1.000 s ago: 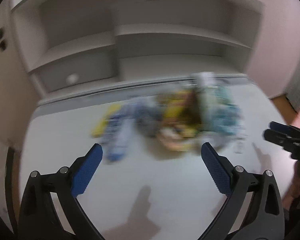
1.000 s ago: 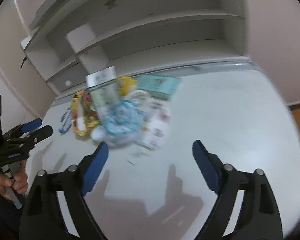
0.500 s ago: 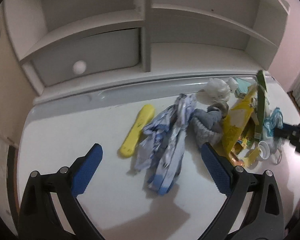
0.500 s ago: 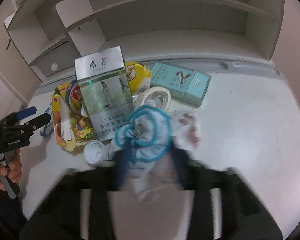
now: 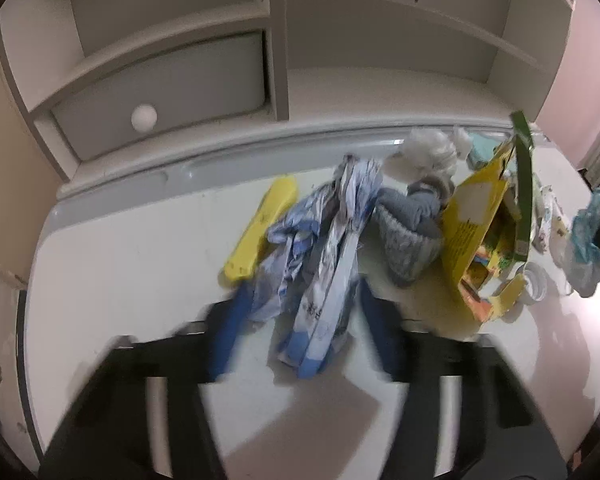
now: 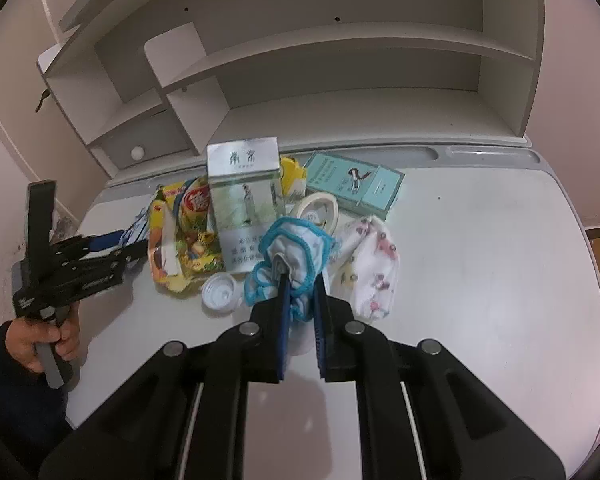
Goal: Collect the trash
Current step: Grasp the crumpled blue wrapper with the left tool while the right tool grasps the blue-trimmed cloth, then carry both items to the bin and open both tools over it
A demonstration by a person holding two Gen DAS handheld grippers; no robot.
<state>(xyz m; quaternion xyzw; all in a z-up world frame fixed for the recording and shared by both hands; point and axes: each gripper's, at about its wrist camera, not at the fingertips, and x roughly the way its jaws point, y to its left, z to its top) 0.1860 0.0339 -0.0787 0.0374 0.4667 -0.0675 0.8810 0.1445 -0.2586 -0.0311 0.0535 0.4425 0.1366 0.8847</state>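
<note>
A pile of trash lies on the white desk. My right gripper is shut on a white cloth with blue trim, which also shows in the left wrist view. My left gripper is blurred, its jaws closing around a blue and white crumpled wrapper with a gap left. It also shows in the right wrist view. Beside the wrapper lie a yellow flat piece, a grey sock and a yellow snack bag.
A tall cigarette carton, a teal carton, a tape roll, a white cap and a patterned cloth lie in the pile. White shelves with a drawer rise behind the desk.
My right gripper has closed on the blue-trimmed cloth. My left gripper has moved in over the blue and white wrapper and its jaws have narrowed around it.
</note>
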